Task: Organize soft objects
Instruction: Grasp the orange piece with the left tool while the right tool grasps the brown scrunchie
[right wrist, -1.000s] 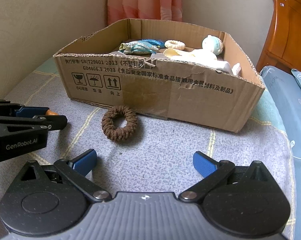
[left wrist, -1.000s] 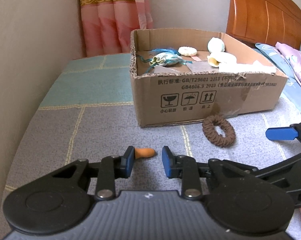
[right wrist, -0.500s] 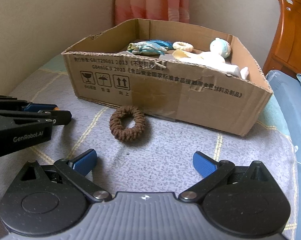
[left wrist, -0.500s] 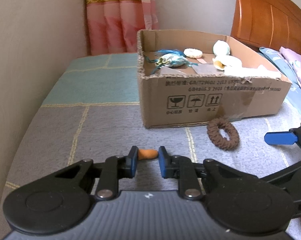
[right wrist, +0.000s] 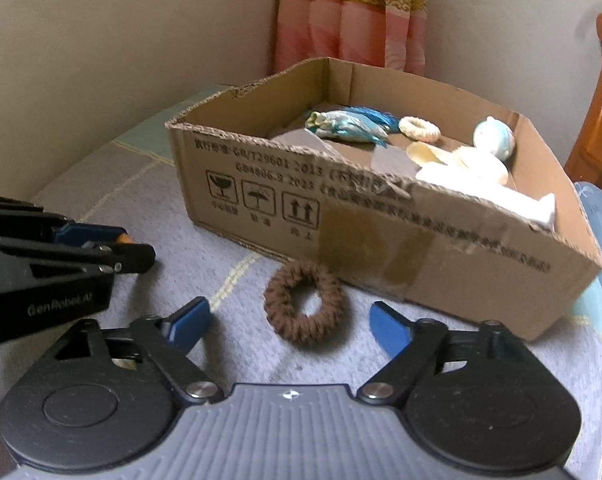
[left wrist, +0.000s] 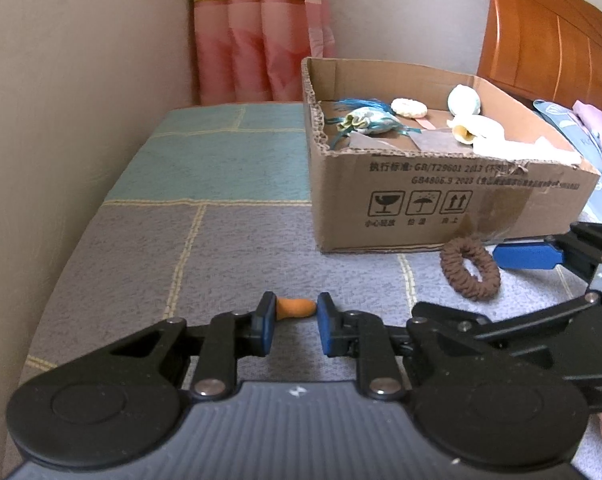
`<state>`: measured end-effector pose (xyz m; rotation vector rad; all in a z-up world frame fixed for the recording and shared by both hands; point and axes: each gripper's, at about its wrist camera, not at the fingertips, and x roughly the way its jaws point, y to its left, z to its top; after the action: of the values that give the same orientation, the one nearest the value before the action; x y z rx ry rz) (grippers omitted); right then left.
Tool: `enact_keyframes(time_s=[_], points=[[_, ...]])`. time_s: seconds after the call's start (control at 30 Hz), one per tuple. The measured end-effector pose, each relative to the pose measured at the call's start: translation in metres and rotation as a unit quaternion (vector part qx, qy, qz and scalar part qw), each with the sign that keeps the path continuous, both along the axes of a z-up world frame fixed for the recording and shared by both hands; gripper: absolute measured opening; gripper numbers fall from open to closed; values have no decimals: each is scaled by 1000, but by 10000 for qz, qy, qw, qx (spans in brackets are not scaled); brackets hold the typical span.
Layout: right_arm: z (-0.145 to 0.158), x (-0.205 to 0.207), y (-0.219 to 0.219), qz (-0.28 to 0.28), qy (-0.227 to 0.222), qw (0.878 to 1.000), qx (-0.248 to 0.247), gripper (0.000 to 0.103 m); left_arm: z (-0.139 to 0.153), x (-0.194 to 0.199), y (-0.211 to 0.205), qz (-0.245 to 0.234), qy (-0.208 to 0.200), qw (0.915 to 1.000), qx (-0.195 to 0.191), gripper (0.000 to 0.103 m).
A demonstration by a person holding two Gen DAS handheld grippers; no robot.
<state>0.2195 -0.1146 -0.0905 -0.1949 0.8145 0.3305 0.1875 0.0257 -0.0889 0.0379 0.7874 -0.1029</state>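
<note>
A small orange soft piece (left wrist: pixel 297 308) lies on the grey bedspread between the tips of my left gripper (left wrist: pixel 295 322), whose blue pads touch both its ends. A brown scrunchie (right wrist: pixel 304 306) lies on the bed in front of the cardboard box (right wrist: pixel 381 216); my right gripper (right wrist: pixel 289 322) is open, its fingers either side of and just short of the scrunchie. The scrunchie also shows in the left wrist view (left wrist: pixel 469 269). The box (left wrist: pixel 441 204) holds a teal pouch (left wrist: pixel 367 122), a cream ring (left wrist: pixel 409 107) and pale soft toys.
A beige wall (left wrist: pixel 81 100) runs along the bed's left side. A pink curtain (left wrist: pixel 261 32) hangs behind the box. A wooden headboard (left wrist: pixel 549 40) and blue and pink bedding (left wrist: pixel 589 120) lie to the right.
My left gripper's jaws have narrowed around the orange piece. My right gripper has moved forward toward the scrunchie, which now sits between its open fingers.
</note>
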Motion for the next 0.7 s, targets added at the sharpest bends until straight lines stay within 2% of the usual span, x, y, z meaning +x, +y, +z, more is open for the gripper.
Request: enact_keyframes(time_s=[0.27,0.33,0.4,0.47,0.53,0.7], points=[[3,4,0,-88,-49,9999,2,69,0,-1,1,-14,-7,10000,-21,20],[4,6,-1,-164,-69,9998,-13,68,0,-1,2,-14,-11,10000,-18,20],[4,9,-3,-251,-82,9996,15,62,0,-1,1,-15,-7,10000,-17,20],[5,10,-3,-338,-117,9994,24,50,0,-2,1,-16,-7,10000,-14,20],[5,10,-2,-362,-127,9993,15,45,0,-2,1,-15,-9,10000,-15,20],[8,6,-4,-399,-137,9991,-32,39,0,-2,1,-46,-8,10000,-4,21]])
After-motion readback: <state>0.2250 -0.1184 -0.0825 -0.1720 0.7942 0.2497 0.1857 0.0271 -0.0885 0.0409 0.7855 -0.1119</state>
